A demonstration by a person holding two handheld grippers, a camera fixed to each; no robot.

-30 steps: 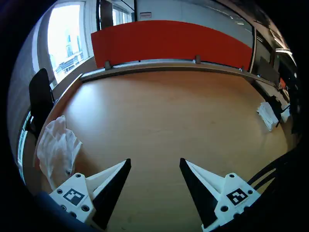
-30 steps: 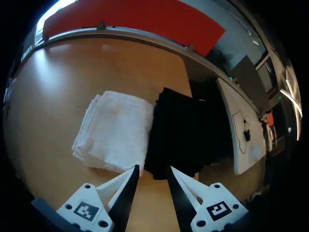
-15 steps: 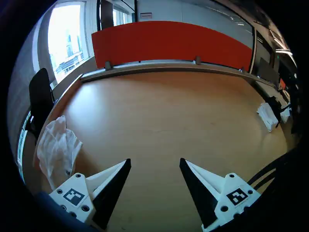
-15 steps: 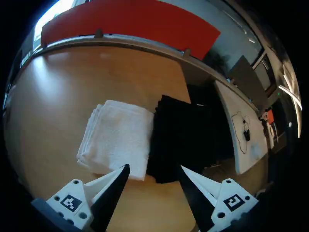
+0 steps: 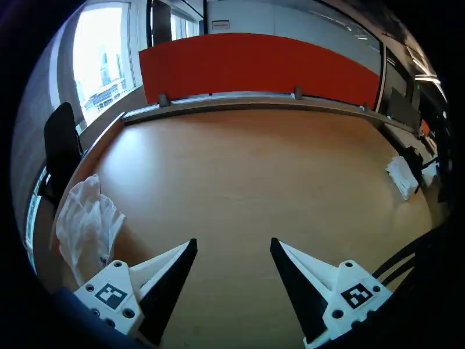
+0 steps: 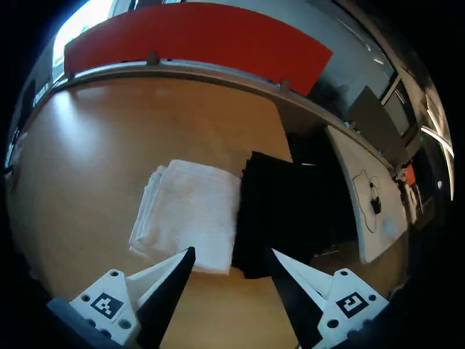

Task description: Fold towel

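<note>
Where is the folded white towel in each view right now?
Left gripper view: folded white towel, small, at the far right edge of the wooden table.
Right gripper view: folded white towel, close, left of centre, beside a black towel.
Shared landmark: the red partition along the table's far edge.

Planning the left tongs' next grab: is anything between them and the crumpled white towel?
Nothing visible does. The left tongs stand open above the table; the crumpled towel lies beside them near its edge.
</note>
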